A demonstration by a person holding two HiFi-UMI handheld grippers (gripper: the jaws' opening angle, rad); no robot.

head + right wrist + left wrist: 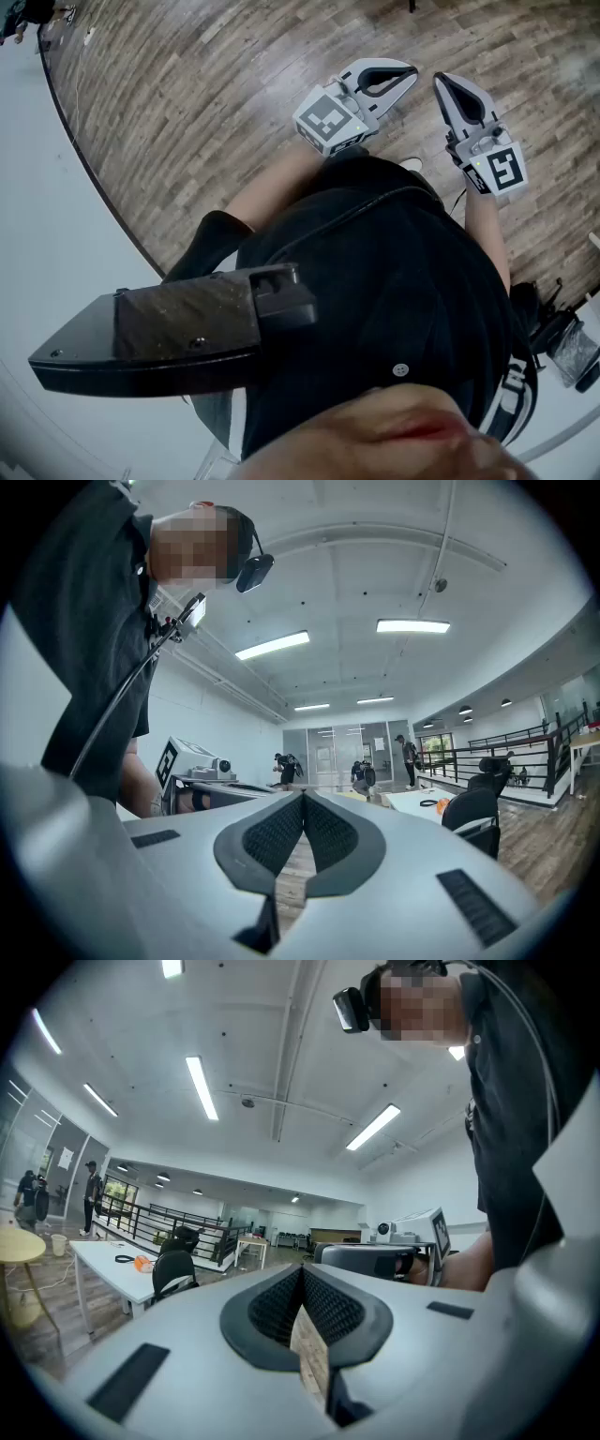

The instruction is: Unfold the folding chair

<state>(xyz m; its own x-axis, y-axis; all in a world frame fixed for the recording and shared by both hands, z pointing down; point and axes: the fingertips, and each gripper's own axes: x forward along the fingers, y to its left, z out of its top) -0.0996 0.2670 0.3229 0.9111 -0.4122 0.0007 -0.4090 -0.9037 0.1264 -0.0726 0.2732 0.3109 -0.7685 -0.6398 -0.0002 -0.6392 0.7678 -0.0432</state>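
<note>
No folding chair shows in any view. In the head view my left gripper and right gripper are held side by side in front of the person's body, above the wooden floor. Both are shut with nothing between the pads. The left gripper view shows its jaws closed tip to tip, with the left gripper pointing level into the room and the right gripper's body beside it. In the right gripper view the right gripper is likewise closed and empty, and the left gripper's marker cube sits to its left.
A white table with black office chairs stands at the left of the left gripper view, before a black railing. Another table and an office chair stand at the right gripper view's right. People stand far off. Black gear lies on the floor.
</note>
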